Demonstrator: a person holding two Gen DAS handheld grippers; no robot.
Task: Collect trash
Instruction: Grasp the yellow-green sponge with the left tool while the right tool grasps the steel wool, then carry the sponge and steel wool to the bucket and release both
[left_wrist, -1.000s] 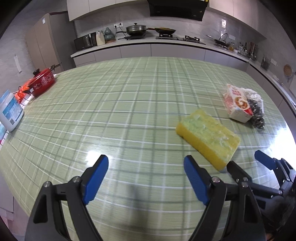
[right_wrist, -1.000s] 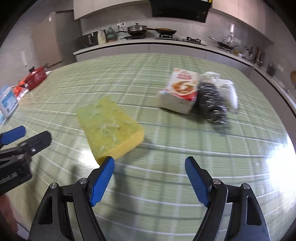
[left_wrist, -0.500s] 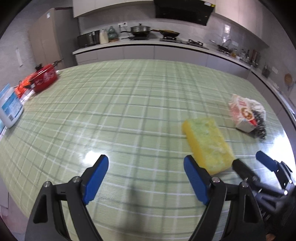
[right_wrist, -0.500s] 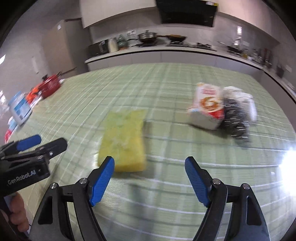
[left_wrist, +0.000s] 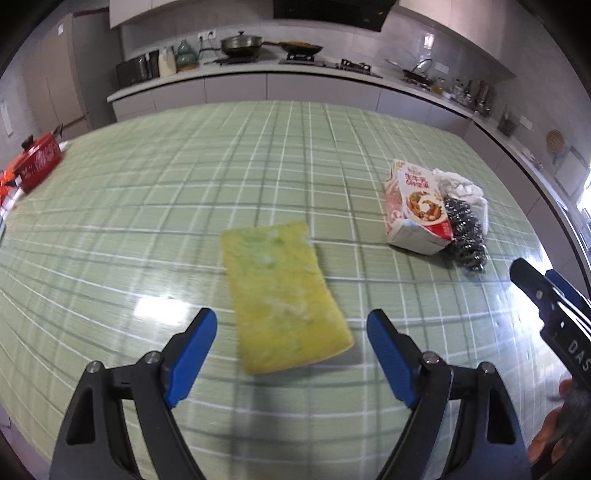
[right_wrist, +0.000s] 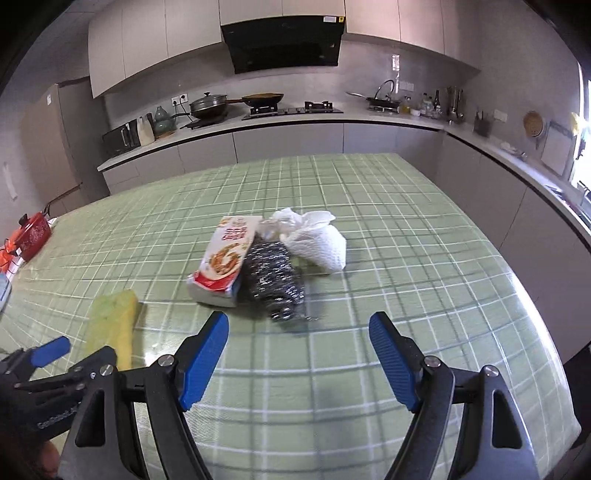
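A yellow-green sponge (left_wrist: 282, 295) lies flat on the green checked table (left_wrist: 147, 206), right in front of my open left gripper (left_wrist: 291, 343), whose blue pads flank its near end without touching. The right wrist view catches the sponge (right_wrist: 112, 325) at the left. A crushed food carton (right_wrist: 225, 260), a steel scouring ball (right_wrist: 273, 278) and a crumpled white paper towel (right_wrist: 319, 245) lie bunched together. My right gripper (right_wrist: 299, 350) hangs open just short of the scouring ball, nothing between its pads. The carton (left_wrist: 415, 208) also shows in the left wrist view.
A red pot (left_wrist: 37, 162) sits at the table's far left edge. Beyond the table runs a kitchen counter (right_wrist: 295, 120) with pans, a kettle and a stove. The other gripper's black tip (left_wrist: 535, 284) pokes in at the right of the left wrist view.
The left gripper swung right until the sponge sat centred before its pads. The right gripper rose and turned right, away from the sponge, bringing the carton, scouring ball and paper towel to the middle.
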